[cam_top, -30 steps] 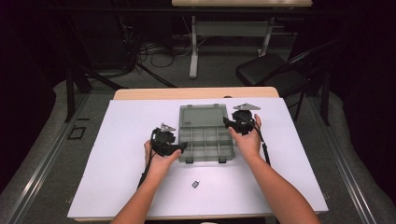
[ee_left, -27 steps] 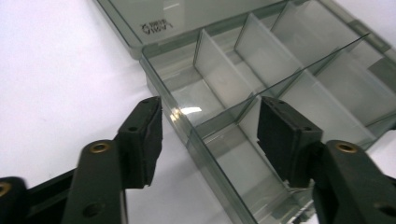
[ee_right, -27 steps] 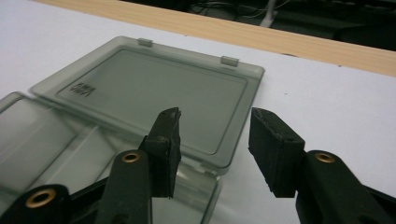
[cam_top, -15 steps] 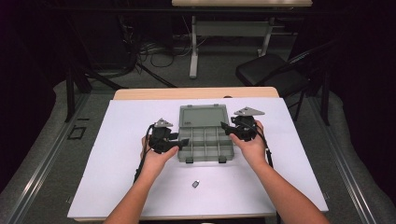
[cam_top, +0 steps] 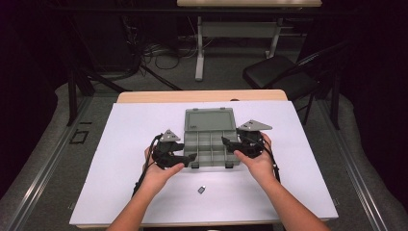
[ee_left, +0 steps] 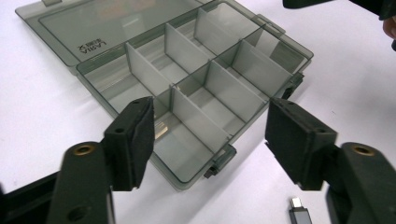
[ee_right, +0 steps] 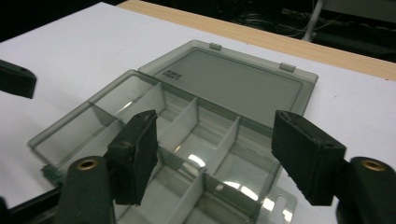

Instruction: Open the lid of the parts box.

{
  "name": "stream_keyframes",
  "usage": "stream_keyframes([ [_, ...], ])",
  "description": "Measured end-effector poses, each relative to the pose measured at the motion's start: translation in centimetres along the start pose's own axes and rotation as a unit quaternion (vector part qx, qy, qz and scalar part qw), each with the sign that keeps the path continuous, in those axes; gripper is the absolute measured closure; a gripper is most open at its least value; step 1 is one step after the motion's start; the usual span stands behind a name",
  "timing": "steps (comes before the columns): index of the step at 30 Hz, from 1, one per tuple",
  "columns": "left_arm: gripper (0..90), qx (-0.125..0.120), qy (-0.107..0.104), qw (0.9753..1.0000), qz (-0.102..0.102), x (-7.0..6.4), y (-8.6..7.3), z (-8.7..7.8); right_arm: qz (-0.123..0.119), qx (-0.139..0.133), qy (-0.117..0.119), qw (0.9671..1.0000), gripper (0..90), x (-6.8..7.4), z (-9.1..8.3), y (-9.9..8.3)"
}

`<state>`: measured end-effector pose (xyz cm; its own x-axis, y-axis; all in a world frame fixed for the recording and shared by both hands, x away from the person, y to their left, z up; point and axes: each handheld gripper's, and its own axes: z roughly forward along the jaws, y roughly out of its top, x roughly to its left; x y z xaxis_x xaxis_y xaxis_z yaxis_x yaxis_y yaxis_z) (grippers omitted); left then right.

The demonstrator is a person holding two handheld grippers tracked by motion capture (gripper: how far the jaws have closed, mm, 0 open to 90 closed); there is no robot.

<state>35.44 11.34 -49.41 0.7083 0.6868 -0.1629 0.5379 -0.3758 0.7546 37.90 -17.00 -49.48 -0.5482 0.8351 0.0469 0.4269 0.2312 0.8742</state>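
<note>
Jaws parted and empty, the left gripper (cam_top: 188, 157) and right gripper (cam_top: 227, 142) flank the near corners of the open compartment box (cam_top: 210, 142) lying mid-tabletop (cam_top: 134, 125), apparently poised to steady it, a small connector (cam_top: 202, 189) lying nearer the person.

High view looks forward and down over desk (cam_top: 144, 125); both gripper views sit close, facing compartment box (ee_left: 196, 93) from opposite sides.
</note>
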Motion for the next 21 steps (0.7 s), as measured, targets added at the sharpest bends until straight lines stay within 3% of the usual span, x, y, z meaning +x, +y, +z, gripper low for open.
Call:
stream_keyframes([
  [3, 29.7, -0.006, -0.005, 1.0000, -0.005, -0.5, -0.3, 0.0, 0.008, -0.017, 0.016, 0.9997, 25.5, 0.5, -0.8, -0.5],
  [4, 28.4, -0.002, -0.015, 0.9999, -0.004, -0.7, -0.5, 0.1, 0.005, -0.021, 0.018, 0.9996, 24.0, 0.6, -1.0, -0.7],
  [8, 24.7, 0.001, -0.019, 0.9998, -0.001, -1.2, -1.1, 0.1, -0.003, -0.030, 0.013, 0.9995, 19.2, 1.0, -1.6, -1.4],
  [14, 19.5, 0.002, -0.040, 0.9991, -0.015, -0.9, -1.8, 0.1, -0.011, -0.021, 0.007, 0.9997, 14.5, 0.7, -2.0, -2.1],
  [21, 15.4, -0.008, -0.057, 0.9981, -0.024, -1.2, -1.8, -0.4, 0.008, -0.031, 0.018, 0.9993, 14.4, 0.7, -2.6, -2.0],
])
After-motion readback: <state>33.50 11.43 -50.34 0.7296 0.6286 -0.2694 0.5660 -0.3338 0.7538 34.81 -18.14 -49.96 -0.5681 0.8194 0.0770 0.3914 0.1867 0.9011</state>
